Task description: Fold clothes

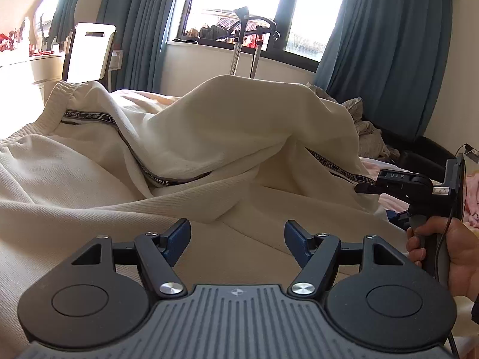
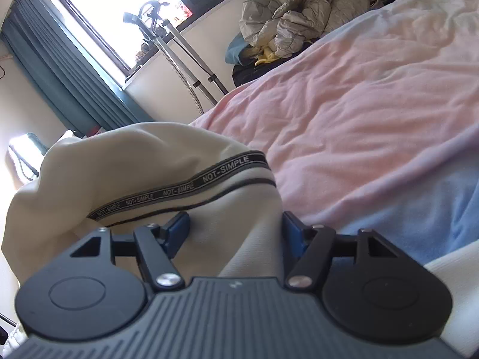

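Note:
Cream trousers (image 1: 185,137) with a black "NOT-SIMPLE" tape (image 1: 149,176) down the side lie rumpled on the bed, the elastic waistband (image 1: 60,95) at the far left. My left gripper (image 1: 237,233) is open just above a flat cream fold, holding nothing. At the right edge a hand (image 1: 458,254) holds the right gripper (image 1: 365,188) against the trouser edge. In the right wrist view my right gripper (image 2: 236,226) is open, and a raised bulge of the cream trousers (image 2: 143,161) with its tape (image 2: 191,185) reaches in between the blue fingers (image 2: 179,227).
A pink sheet (image 2: 374,104) covers the bed to the right of the trousers, with a blue patch (image 2: 419,209). A crumpled grey garment (image 2: 305,15) lies at the far side. A garment steamer stand (image 1: 239,42), blue curtains (image 1: 389,53) and a white chair (image 1: 89,53) stand beyond the bed.

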The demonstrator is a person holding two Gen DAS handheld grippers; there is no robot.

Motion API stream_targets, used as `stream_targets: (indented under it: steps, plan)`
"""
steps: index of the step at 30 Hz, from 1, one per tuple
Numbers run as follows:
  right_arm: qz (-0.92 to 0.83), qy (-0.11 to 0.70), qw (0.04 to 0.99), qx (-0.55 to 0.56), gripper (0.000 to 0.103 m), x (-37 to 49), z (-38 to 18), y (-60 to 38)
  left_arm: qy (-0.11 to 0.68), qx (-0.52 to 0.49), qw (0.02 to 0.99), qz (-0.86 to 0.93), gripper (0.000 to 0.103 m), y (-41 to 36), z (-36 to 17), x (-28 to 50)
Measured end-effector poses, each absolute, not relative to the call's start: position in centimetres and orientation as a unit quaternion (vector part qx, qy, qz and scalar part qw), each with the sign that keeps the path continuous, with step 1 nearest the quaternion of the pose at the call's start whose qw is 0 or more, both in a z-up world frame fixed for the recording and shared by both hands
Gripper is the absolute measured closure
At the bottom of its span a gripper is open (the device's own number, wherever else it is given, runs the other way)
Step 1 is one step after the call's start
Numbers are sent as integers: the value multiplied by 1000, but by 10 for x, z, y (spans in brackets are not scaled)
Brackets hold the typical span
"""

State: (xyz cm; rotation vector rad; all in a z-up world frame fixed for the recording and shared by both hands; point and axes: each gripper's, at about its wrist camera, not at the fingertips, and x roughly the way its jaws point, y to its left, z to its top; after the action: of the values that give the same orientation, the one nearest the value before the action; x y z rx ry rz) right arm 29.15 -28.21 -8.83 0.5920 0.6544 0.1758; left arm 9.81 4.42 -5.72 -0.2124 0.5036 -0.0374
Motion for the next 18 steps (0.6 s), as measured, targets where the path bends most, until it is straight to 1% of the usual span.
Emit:
stream_targets:
  steps: [1, 3, 4, 7, 9, 12, 14, 15, 17, 18]
  plan:
    - [84, 322, 903, 271, 40, 295, -87, -276, 252, -111, 961, -18, 30, 47, -59, 99]
    - [73, 310, 928, 194, 73, 296, -71, -257, 257, -125, 958, -17, 30, 52, -61, 99]
    - [68, 302, 937, 160, 86, 296, -63, -249, 259, -131, 957, -17, 30, 54, -61, 98]
    - [39, 266, 951, 154, 90, 291, -30, -254, 259, -138, 956, -16, 30, 56, -59, 96]
    - [7, 239, 962, 134, 91, 289, 1, -260, 259, -136, 956, -16, 30, 56, -58, 95]
    - [-65, 207, 975, 56, 91, 290, 58, -271, 258, -133, 957, -15, 30, 56, -57, 94]
    - [-99, 214, 972, 2, 91, 294, 81, -278, 258, -131, 957, -14, 30, 56, -56, 93]
    - [-114, 230, 966, -25, 90, 298, 88, -285, 258, -130, 957, -14, 30, 55, -55, 93]
    - [-128, 262, 956, -27, 88, 301, 86, -300, 258, -129, 958, -13, 30, 55, -55, 92]
    - [-131, 277, 952, -19, 83, 302, 82, -309, 258, -128, 958, -13, 30, 55, -54, 92]
